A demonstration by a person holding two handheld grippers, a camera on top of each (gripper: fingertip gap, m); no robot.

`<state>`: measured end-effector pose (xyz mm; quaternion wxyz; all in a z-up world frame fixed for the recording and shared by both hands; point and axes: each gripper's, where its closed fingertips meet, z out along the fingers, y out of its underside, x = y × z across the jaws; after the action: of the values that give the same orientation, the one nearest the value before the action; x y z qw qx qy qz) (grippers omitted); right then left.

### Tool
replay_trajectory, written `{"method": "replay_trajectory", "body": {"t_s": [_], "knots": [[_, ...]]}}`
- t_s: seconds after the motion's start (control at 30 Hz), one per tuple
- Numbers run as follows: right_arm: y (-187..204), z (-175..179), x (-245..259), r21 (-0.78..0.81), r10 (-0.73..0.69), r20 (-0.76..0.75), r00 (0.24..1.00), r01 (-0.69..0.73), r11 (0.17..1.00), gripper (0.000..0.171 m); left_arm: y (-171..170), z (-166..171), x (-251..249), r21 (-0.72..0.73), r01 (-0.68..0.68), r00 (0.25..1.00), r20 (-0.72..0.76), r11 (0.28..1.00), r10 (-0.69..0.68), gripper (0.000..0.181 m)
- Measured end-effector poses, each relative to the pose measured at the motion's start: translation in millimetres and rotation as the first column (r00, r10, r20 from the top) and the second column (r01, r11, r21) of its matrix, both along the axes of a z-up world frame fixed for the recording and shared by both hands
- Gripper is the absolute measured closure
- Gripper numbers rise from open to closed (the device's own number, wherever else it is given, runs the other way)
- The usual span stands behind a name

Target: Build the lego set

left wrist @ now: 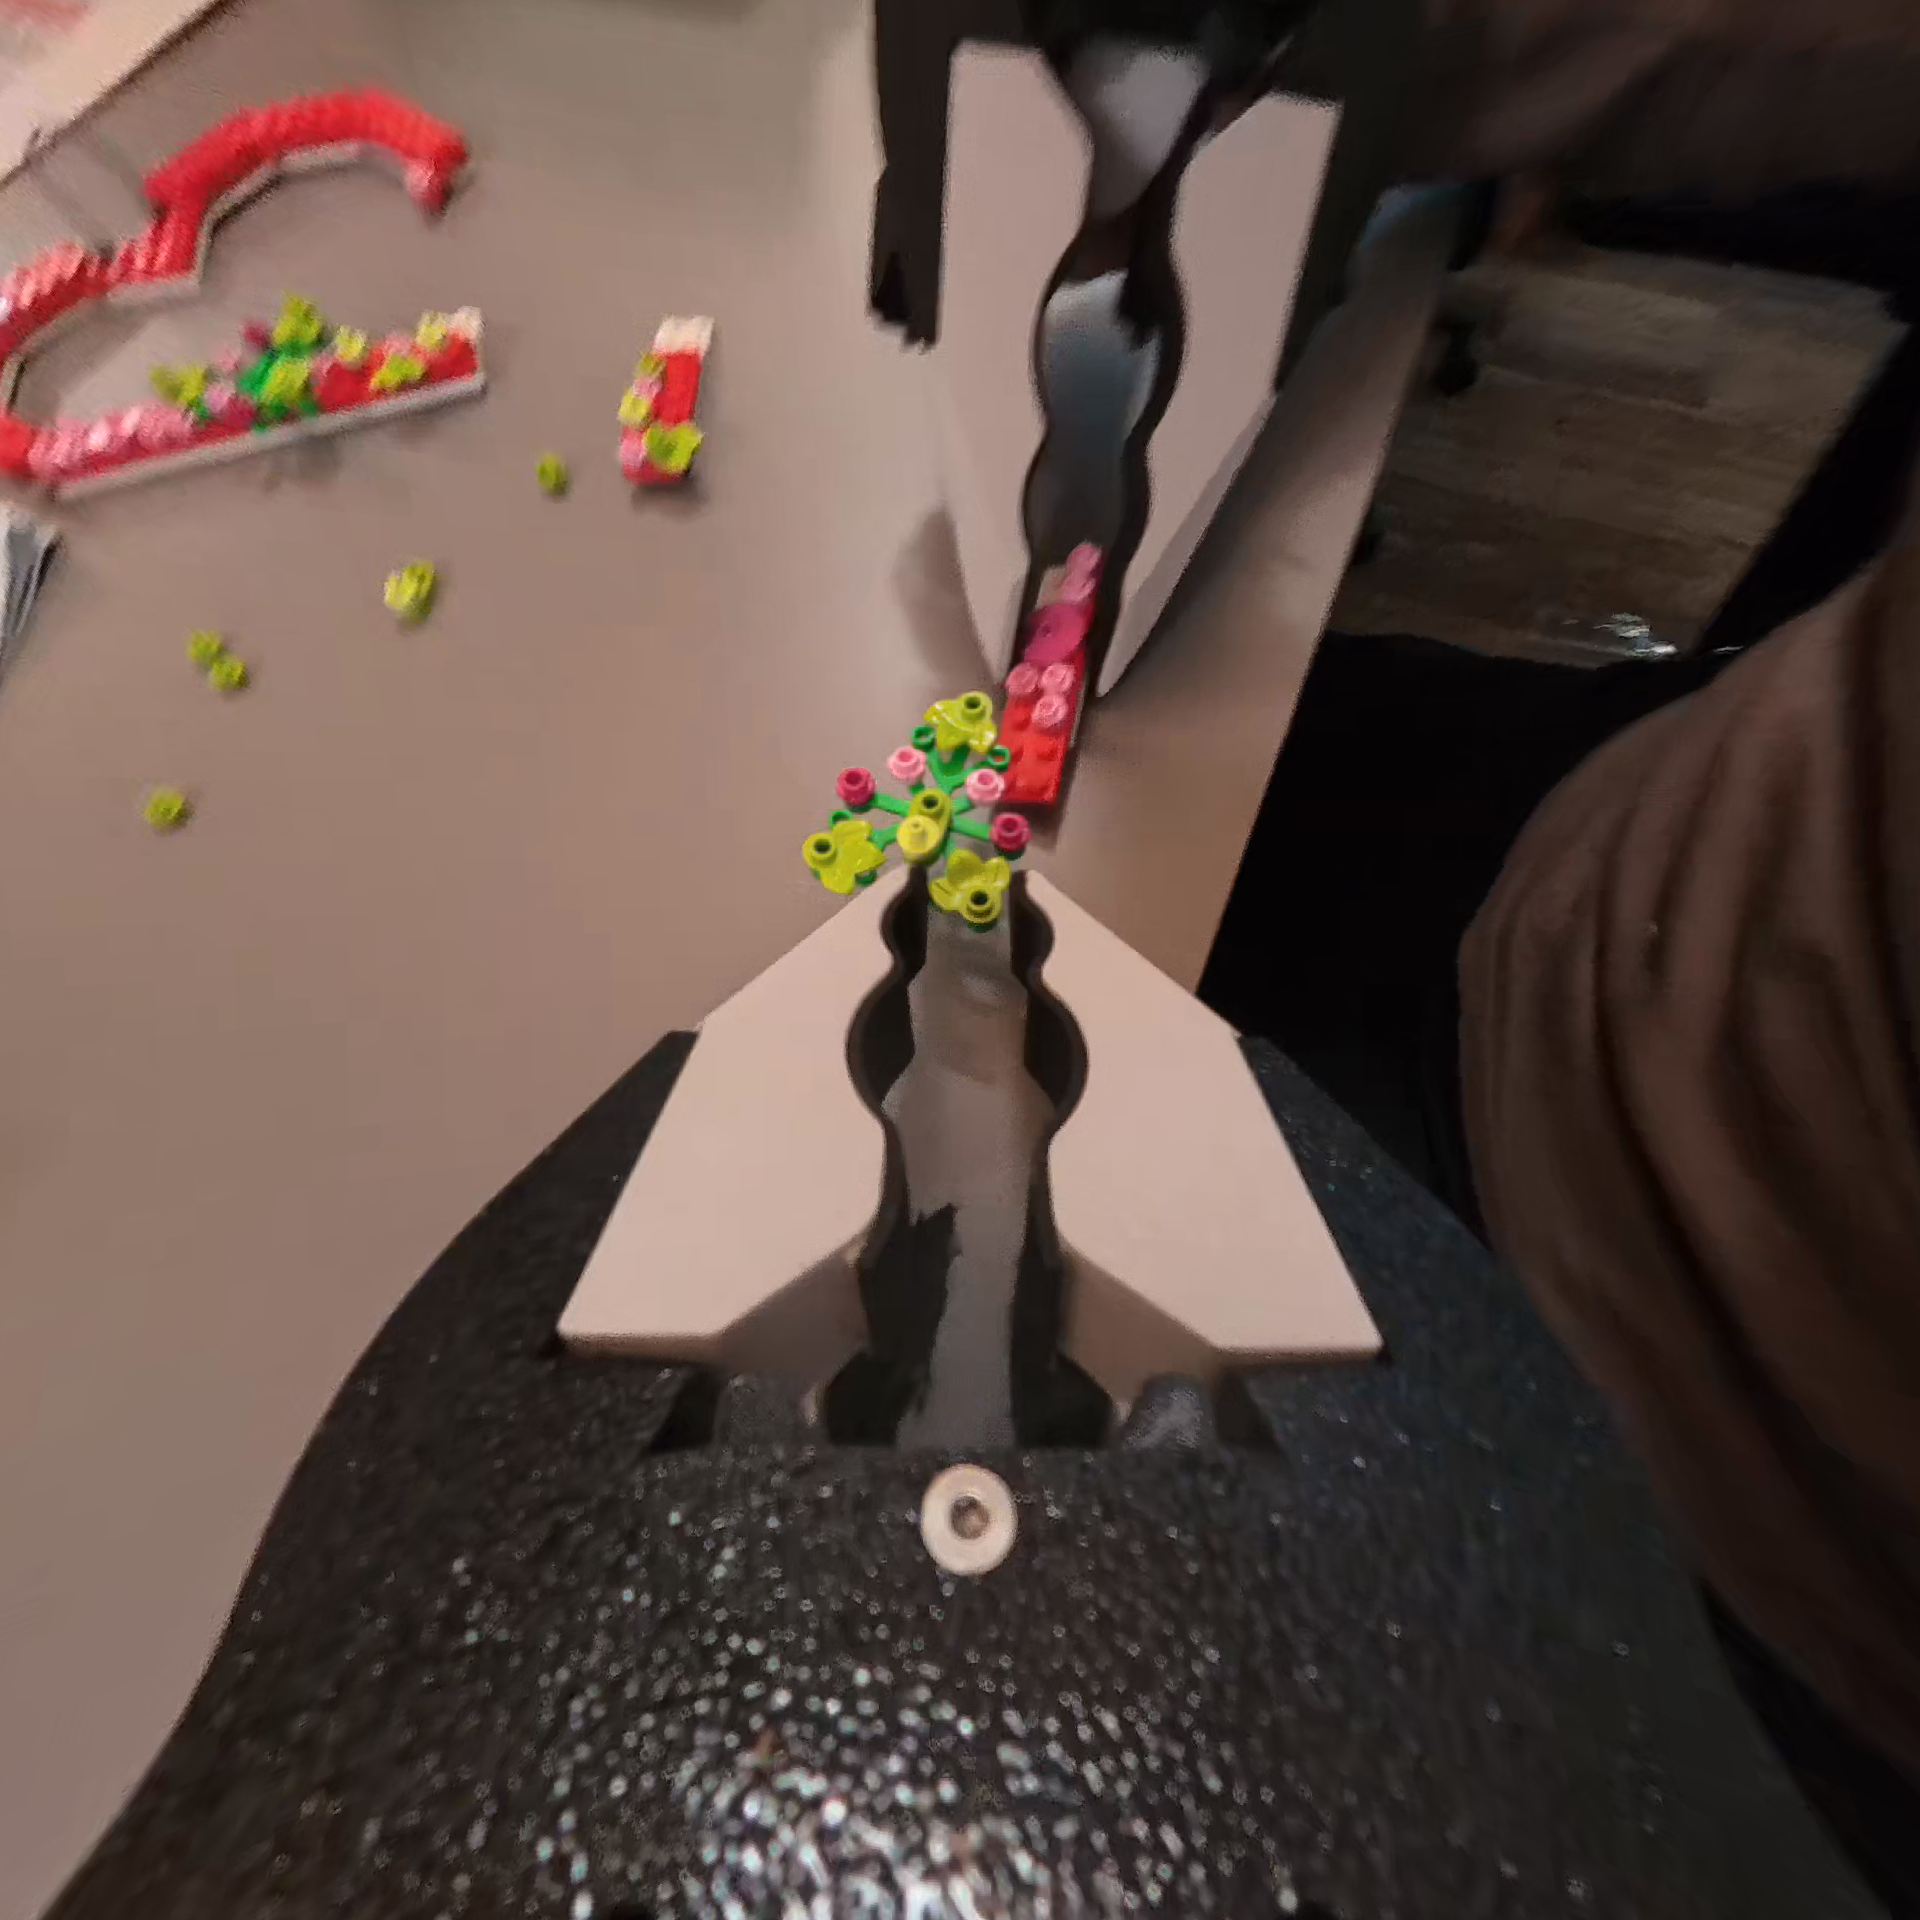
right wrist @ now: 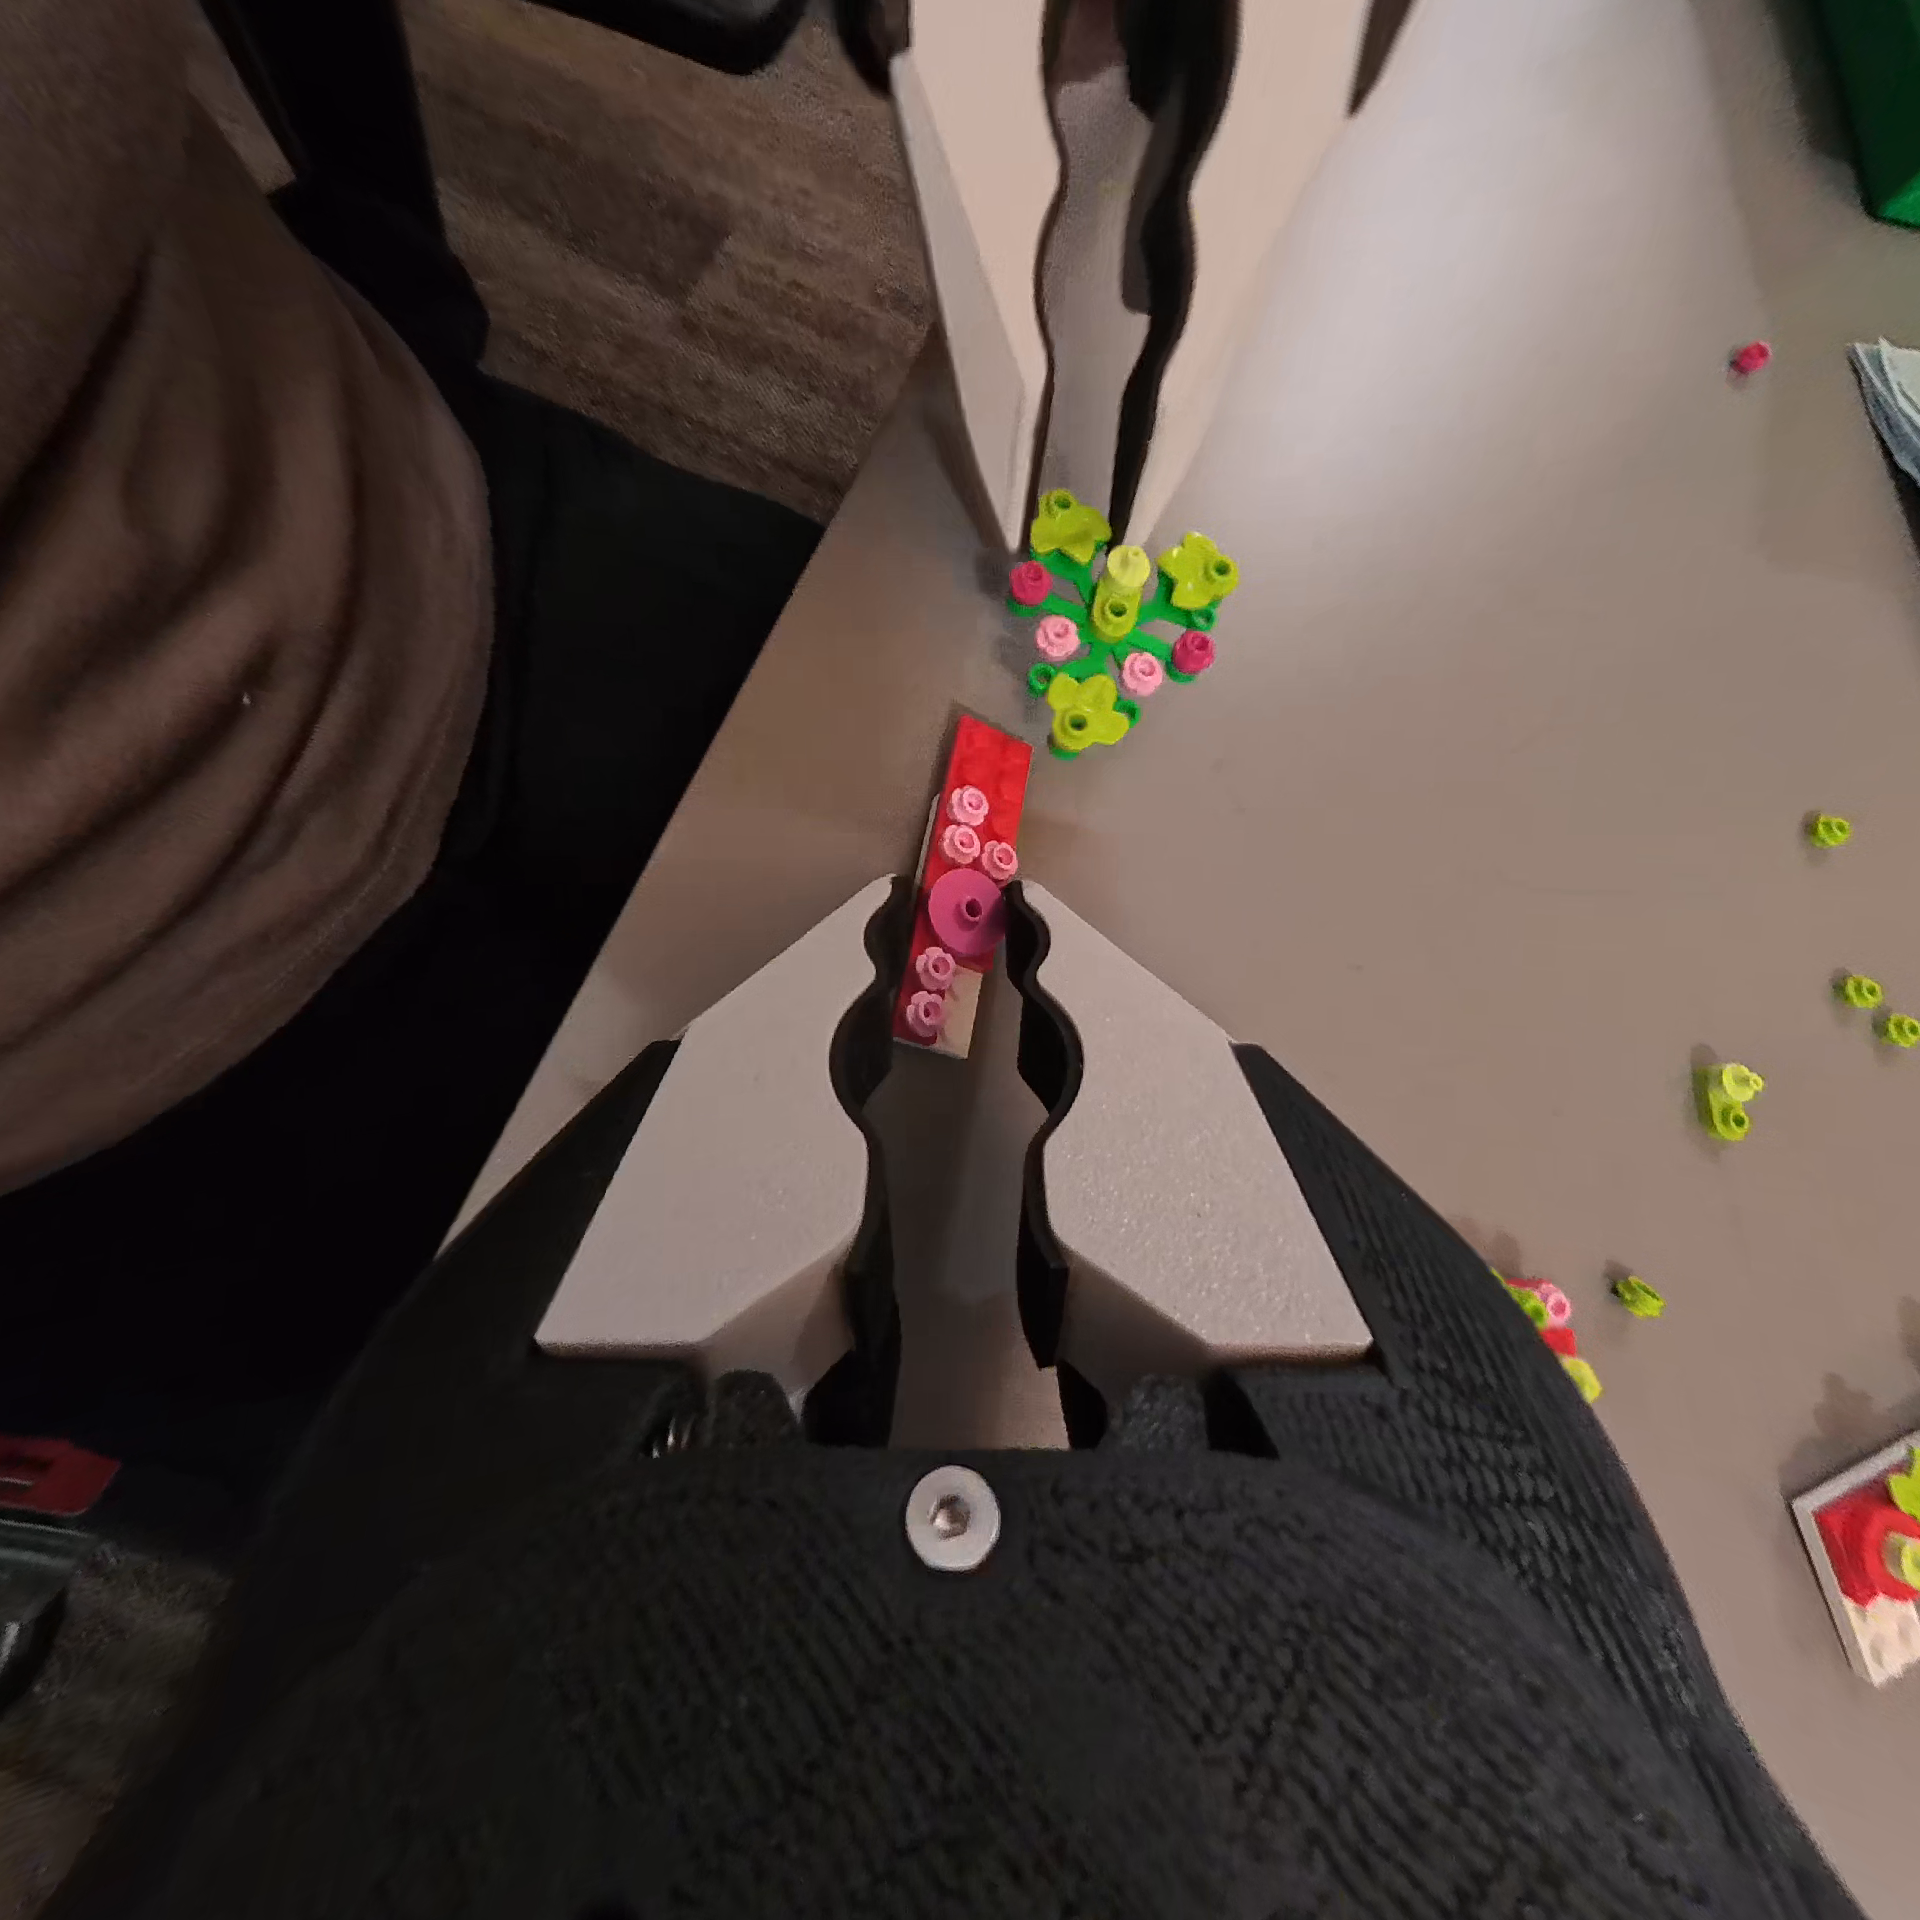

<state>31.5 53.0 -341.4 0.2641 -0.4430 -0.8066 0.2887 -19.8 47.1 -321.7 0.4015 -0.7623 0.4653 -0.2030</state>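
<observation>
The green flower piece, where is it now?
The green flower piece is at the left gripper tips, near the table edge, beside the red plate.

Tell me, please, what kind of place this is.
Probably a room in a home or office, at a plain grey table used for hobby building. Loose lego pieces lie scattered on it, a carpet-like floor shows beyond its edge, and a person in brown clothing sits close.

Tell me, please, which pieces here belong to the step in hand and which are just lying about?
In use:
- green flower cluster, pinched by the left gripper
- red plate with pink studs, clamped in the right gripper

Lying about:
- loose lime pieces
- curved red assembly
- short red block
</observation>
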Motion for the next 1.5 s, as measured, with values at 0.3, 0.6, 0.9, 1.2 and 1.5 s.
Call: {"method": "replay_trajectory", "body": {"t_s": [0.3,0.6,0.9,1.2,1.5], "knots": [[-5,0,-4,-0.034,0.176,-0.043,0.983,-0.178,0.984,0.154,-3,3,10,-0.066,0.302,0.944,0.159,0.951,-0.289,0.167],[-10,1,-5,-0.053,0.21,-0.078,0.975,-0.214,0.975,0.154,-5,-16,6,-0.157,0.373,0.927,0.1,0.914,-0.361,0.167],[-10,1,-5,-0.052,0.207,-0.076,0.975,-0.211,0.976,0.154,-6,-19,6,-0.235,0.396,0.918,0.089,0.888,-0.386,0.167],[-10,1,-5,-0.047,0.207,-0.075,0.975,-0.211,0.976,0.154,-9,-20,7,-0.275,0.404,0.914,0.079,0.872,-0.398,0.157],[-8,0,-5,-0.046,0.197,-0.073,0.978,-0.2,0.979,0.154,-7,-9,0,-0.263,0.336,0.942,0.097,0.904,-0.322,0.146]]}}
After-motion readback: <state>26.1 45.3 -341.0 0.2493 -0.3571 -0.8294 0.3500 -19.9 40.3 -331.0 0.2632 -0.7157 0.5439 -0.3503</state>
